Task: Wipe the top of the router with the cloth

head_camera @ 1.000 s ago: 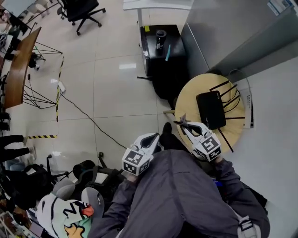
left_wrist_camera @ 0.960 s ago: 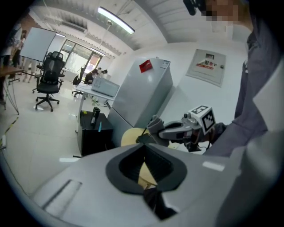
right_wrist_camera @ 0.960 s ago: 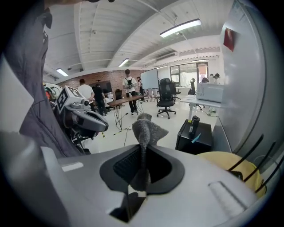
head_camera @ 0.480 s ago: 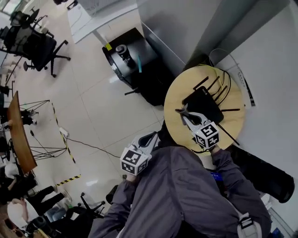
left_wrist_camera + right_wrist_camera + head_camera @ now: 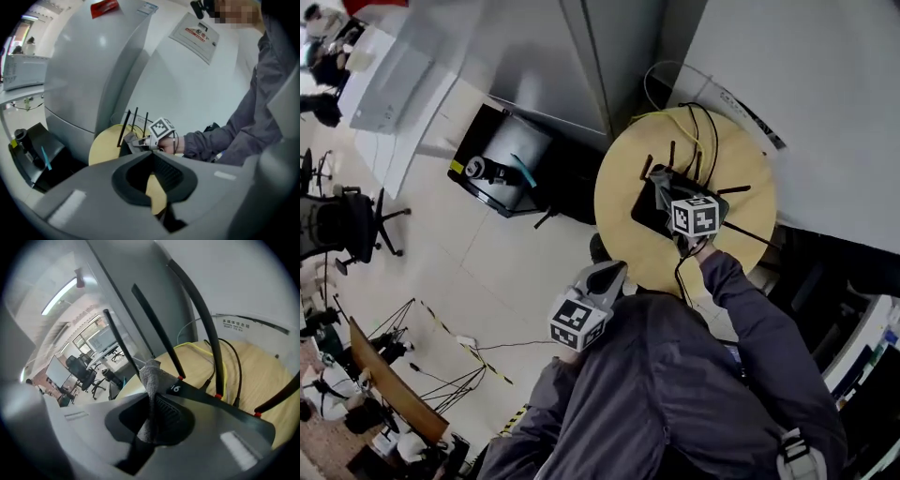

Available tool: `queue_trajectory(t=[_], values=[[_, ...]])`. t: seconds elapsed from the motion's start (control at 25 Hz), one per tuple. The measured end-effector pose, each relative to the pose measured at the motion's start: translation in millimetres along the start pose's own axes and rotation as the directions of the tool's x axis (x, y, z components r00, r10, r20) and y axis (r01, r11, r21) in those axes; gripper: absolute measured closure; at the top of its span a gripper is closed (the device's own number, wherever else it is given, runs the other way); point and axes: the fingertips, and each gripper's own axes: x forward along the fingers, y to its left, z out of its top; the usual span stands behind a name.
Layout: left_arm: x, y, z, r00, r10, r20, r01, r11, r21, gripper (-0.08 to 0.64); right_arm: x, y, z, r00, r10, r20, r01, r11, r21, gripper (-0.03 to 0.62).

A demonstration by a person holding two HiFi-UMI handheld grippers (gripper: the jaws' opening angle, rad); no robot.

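A black router (image 5: 641, 214) with upright antennas (image 5: 155, 323) lies on a small round wooden table (image 5: 741, 178). My right gripper (image 5: 659, 182) is over the router's top, shut on a grey cloth (image 5: 152, 375). The cloth sticks out past the jaw tips and hangs just above or on the router's top (image 5: 220, 411); whether it touches I cannot tell. My left gripper (image 5: 604, 277) hangs off the table's near edge by my body, jaws together with nothing in them. In the left gripper view the right gripper (image 5: 139, 142) shows over the router (image 5: 123, 150).
A yellow cable (image 5: 675, 116) and black cables (image 5: 234, 369) run over the table behind the router. A grey cabinet (image 5: 553, 56) and a white wall stand right behind the table. A black case (image 5: 502, 159) sits on the floor to the left.
My right gripper has moved forward with the cloth, from the table's near edge onto the router. The head view has swung round. The left gripper has stayed low by my body.
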Motion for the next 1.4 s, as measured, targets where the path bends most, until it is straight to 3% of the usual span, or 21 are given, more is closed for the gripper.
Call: queue_trajectory(t=[0.16, 0.36, 0.56, 0.8, 0.92, 1.2, 1.4], values=[[7, 13, 14, 0.994, -0.098, -0.058, 0.101, 0.994, 0.051, 0.56, 15, -9, 3, 0.998, -0.06, -0.006, 0.061, 0.992, 0.115, 0.564], [8, 33, 37, 0.97, -0.211, -0.124, 0.227, 0.964, 0.135, 0.56, 30, -16, 14, 0.989, -0.146, -0.016, 0.146, 0.971, 0.19, 0.565], [0, 61, 52, 0.954, -0.261, -0.149, 0.284, 0.945, 0.162, 0.56, 30, -28, 13, 0.975, -0.22, -0.015, 0.217, 0.947, 0.237, 0.563], [-1, 79, 57, 0.933, -0.318, -0.17, 0.346, 0.921, 0.179, 0.56, -9, -64, -13, 0.95, -0.312, -0.029, 0.309, 0.916, 0.257, 0.563], [-2, 85, 58, 0.926, -0.334, -0.178, 0.365, 0.913, 0.182, 0.56, -36, -88, -35, 0.922, -0.378, -0.081, 0.387, 0.899, 0.204, 0.563], [-5, 90, 60, 0.914, -0.359, -0.191, 0.394, 0.897, 0.2, 0.56, -92, -138, -72, 0.836, -0.522, -0.172, 0.548, 0.812, 0.199, 0.563], [-9, 94, 57, 0.908, -0.365, -0.206, 0.405, 0.89, 0.21, 0.56, -104, -148, -81, 0.796, -0.57, -0.204, 0.602, 0.782, 0.164, 0.563]])
